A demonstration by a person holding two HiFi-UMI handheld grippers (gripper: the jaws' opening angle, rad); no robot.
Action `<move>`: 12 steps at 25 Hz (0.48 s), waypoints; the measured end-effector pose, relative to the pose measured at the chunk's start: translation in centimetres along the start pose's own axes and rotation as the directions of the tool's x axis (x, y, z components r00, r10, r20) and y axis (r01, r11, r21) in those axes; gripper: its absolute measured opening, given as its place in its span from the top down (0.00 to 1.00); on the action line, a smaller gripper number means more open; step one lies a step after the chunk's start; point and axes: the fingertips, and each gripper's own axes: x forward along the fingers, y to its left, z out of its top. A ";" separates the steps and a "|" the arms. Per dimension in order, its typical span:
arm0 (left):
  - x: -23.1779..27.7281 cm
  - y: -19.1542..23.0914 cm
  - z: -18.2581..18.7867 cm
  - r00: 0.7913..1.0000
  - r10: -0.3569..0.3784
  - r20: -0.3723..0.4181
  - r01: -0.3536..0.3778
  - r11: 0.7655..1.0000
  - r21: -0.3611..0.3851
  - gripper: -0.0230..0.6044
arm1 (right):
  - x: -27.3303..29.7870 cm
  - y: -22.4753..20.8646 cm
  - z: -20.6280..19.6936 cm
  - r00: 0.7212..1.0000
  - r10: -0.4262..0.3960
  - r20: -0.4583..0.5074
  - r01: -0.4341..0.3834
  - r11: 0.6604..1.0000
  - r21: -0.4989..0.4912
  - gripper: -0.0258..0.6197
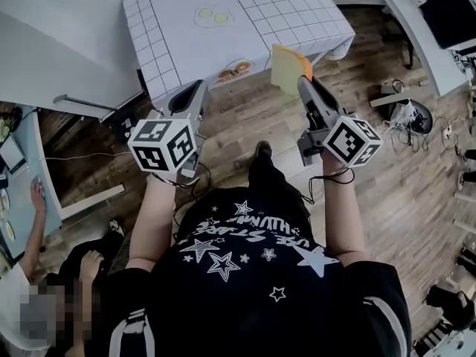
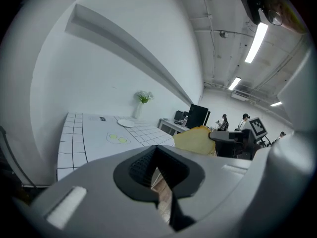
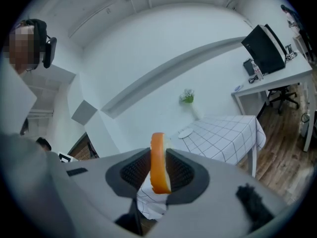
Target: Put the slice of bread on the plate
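Wood-plank flooring (image 1: 387,192) runs under a counter (image 1: 297,13) draped in a white cloth with a black grid, which lies ahead of both tongs. The right tongs (image 1: 305,80) are clenched on a pale yellow slice of bread with an orange-brown crust (image 1: 286,67). It stands on edge between the jaws, much of it sticking out past the tips, just short of the counter's near corner. In the right gripper view the crust edge faces back along the jaws, and the ribbed pads (image 3: 135,167) press on both flat faces.

The left tongs (image 1: 195,94) are closed on nothing, tips together. They are held off to the left of the right pair and also short of the counter. The round white plate (image 2: 126,123) sits well beyond both tongs, toward the counter's far end. It lies past two flat fried-egg shapes with yellow centres (image 1: 212,17) and near a slim white vase with green sprigs (image 2: 138,111).

The bread looks light and soft, so a hard squeeze would likely dent or tear it. The crust rim seems the firmest part. Pinching across the flat faces close to that rim, as now, seems the safest hold, though the free part may sag or swing. It will probably need tipping flat and low over the plate before it is let go.
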 end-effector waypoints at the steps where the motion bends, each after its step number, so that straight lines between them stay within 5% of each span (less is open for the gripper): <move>1: 0.9 -0.2 0.3 1.000 0.010 0.001 -0.010 1.000 -0.003 0.95 | 0.4 -0.9 0.6 1.000 0.009 -0.004 -0.009 1.000 0.001 0.81; 12: 9.6 -2.2 2.1 0.993 0.117 0.014 -0.117 0.993 -0.032 0.95 | 3.9 -10.3 5.6 0.994 0.104 -0.029 -0.103 0.994 0.039 0.81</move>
